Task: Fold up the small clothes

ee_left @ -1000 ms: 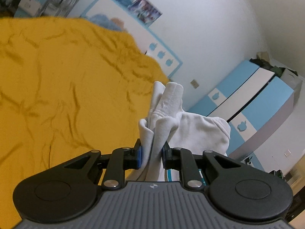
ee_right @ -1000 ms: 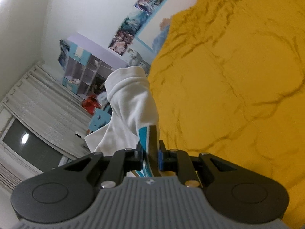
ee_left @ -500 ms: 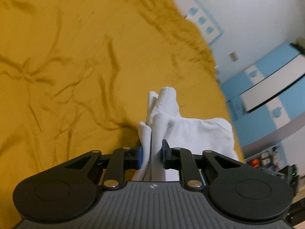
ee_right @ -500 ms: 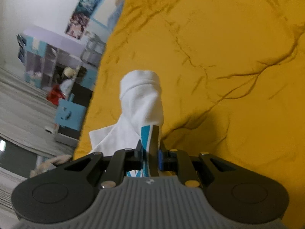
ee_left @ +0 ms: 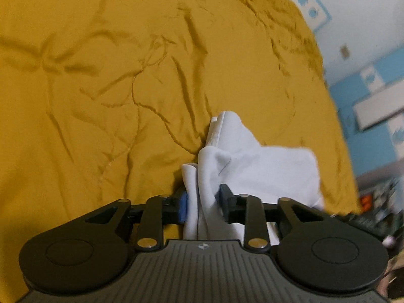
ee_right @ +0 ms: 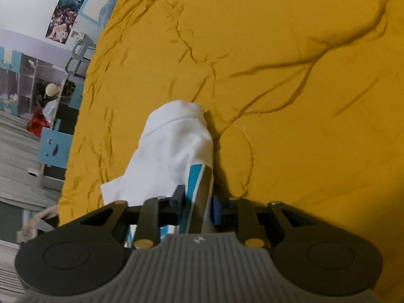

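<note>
A small white garment (ee_left: 255, 166) hangs bunched over the yellow bedspread (ee_left: 126, 88). My left gripper (ee_left: 203, 203) is shut on one bunched part of it, white cloth squeezed between the blue pads. My right gripper (ee_right: 197, 205) is shut on another part of the same garment (ee_right: 174, 149), where a blue and grey stripe (ee_right: 195, 179) shows. The cloth's far end hangs toward or touches the bedspread (ee_right: 290, 101) in both views. The part below the grippers is hidden.
The wrinkled yellow bedspread fills most of both views. Its right edge runs by blue and white cabinets (ee_left: 378, 106). On the other side are shelves (ee_right: 22, 75), a blue stool (ee_right: 53, 146) and posters (ee_right: 68, 7) on the wall.
Both grippers have tilted down toward the bed with the garment in them. The bedspread now fills more of each view and the cloth's tips hang closer to it.
</note>
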`<action>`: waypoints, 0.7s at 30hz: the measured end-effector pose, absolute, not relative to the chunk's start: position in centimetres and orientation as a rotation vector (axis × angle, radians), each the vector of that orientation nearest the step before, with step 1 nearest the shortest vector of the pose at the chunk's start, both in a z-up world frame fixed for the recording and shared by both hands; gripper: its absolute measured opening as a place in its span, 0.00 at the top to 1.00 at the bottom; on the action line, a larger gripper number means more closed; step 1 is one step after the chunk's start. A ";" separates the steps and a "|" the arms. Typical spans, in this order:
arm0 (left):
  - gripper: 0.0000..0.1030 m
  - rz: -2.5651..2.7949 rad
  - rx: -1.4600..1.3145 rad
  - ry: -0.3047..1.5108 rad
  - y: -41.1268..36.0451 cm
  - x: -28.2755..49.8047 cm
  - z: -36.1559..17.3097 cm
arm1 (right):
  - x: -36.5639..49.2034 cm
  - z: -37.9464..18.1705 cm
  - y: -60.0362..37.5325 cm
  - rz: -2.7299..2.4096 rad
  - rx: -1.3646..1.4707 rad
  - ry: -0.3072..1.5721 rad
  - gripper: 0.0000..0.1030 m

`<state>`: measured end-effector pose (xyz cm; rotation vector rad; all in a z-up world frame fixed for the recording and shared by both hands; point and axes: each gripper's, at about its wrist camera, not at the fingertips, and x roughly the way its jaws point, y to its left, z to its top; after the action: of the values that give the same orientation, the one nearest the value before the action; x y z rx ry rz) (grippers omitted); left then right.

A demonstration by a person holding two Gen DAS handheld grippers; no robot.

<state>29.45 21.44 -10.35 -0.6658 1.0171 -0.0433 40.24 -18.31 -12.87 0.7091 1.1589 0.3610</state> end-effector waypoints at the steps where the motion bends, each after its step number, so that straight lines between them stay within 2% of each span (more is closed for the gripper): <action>1: 0.59 -0.039 -0.604 1.031 21.1 29.4 -9.5 | 40.1 -12.4 -18.4 0.356 0.680 1.153 0.78; 4: 0.59 -0.002 -0.437 1.056 20.4 28.4 -7.6 | 39.3 -10.2 -18.8 0.329 0.545 1.113 0.70; 8: 0.63 -0.004 -0.331 1.011 19.5 26.8 -4.8 | 37.3 -6.5 -19.0 0.320 0.339 1.040 0.70; 14: 0.63 -0.114 -0.218 0.934 17.0 22.9 0.1 | 32.0 -2.4 -18.8 0.448 0.191 0.962 0.70; 21: 0.63 -0.204 -0.203 0.850 13.9 18.3 3.3 | 25.0 -0.6 -17.1 0.529 0.054 0.881 0.70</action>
<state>18.32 13.88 3.32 -0.2029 0.8496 -0.2038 24.98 -17.12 -0.59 0.0538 0.8808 0.5285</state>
